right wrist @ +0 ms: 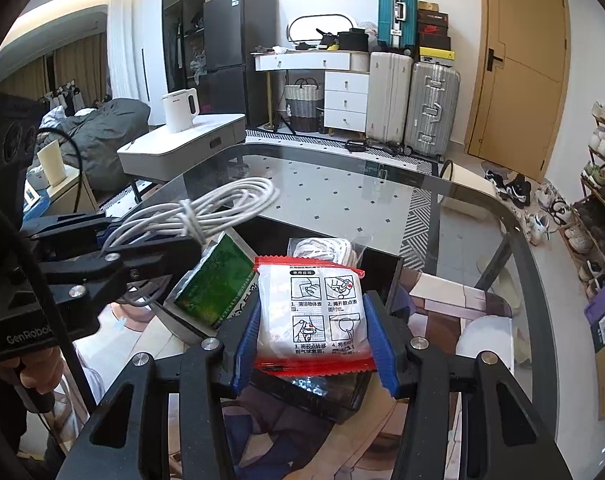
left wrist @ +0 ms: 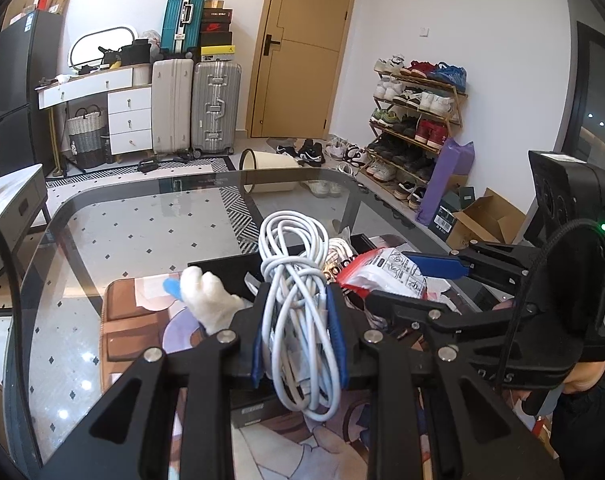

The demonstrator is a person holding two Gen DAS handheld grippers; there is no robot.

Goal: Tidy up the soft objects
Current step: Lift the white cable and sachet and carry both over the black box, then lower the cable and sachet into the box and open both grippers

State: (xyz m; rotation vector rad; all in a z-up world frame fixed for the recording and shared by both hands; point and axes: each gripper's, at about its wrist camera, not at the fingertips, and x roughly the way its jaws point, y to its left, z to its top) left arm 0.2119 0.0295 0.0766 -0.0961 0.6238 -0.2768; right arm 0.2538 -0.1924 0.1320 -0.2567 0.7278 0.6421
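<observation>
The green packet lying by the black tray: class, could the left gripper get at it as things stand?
Probably not yet. The left gripper is shut on the coiled white cable, so its fingers are occupied. The green packet lies just below it, uncovered, so access looks free once the cable is set down.

The left gripper [left wrist: 300, 332] is clamped on a coiled white cable [left wrist: 298, 296] while the right gripper [right wrist: 314, 340], level and just beside it, is clamped on a red-edged sachet [right wrist: 312, 316].
</observation>
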